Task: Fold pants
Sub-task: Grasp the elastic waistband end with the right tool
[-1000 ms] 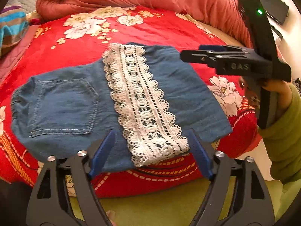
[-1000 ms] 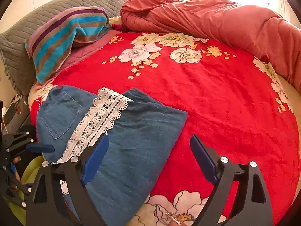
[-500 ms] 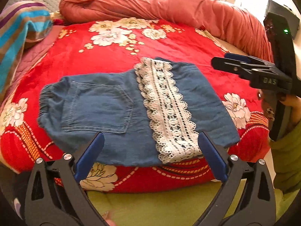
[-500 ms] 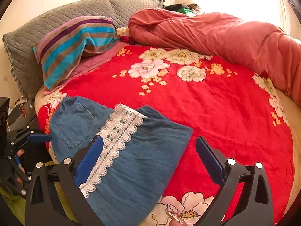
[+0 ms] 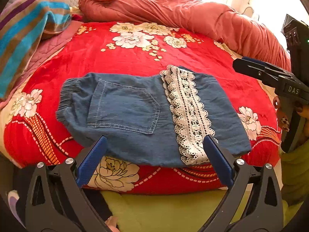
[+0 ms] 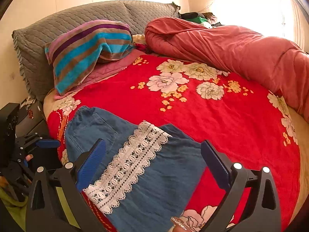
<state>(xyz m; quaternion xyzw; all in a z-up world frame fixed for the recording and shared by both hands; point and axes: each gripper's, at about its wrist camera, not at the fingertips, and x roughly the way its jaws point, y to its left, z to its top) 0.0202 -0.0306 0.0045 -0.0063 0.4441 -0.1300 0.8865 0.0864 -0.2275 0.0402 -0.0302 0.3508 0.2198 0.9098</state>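
Observation:
Blue denim pants (image 5: 135, 116) lie folded flat near the front edge of the bed, back pocket up, with a white lace hem band (image 5: 187, 114) across them. They also show in the right wrist view (image 6: 154, 174), with the lace band (image 6: 131, 164) there too. My left gripper (image 5: 154, 160) is open and empty, held just short of the pants' near edge. My right gripper (image 6: 152, 160) is open and empty, hovering over the pants' lace end; it appears at the right of the left wrist view (image 5: 270, 75).
A red floral blanket (image 6: 212, 119) covers the bed. A rolled pink-red quilt (image 6: 231, 44) lies along the far side. A striped pillow (image 6: 87, 52) and grey quilted pillows (image 6: 77, 19) sit at the head. A dark bedside unit (image 6: 29, 119) stands at left.
Both grippers have pulled back and up from the pants, so more of the bed shows. Both stay open. The pants lie as before.

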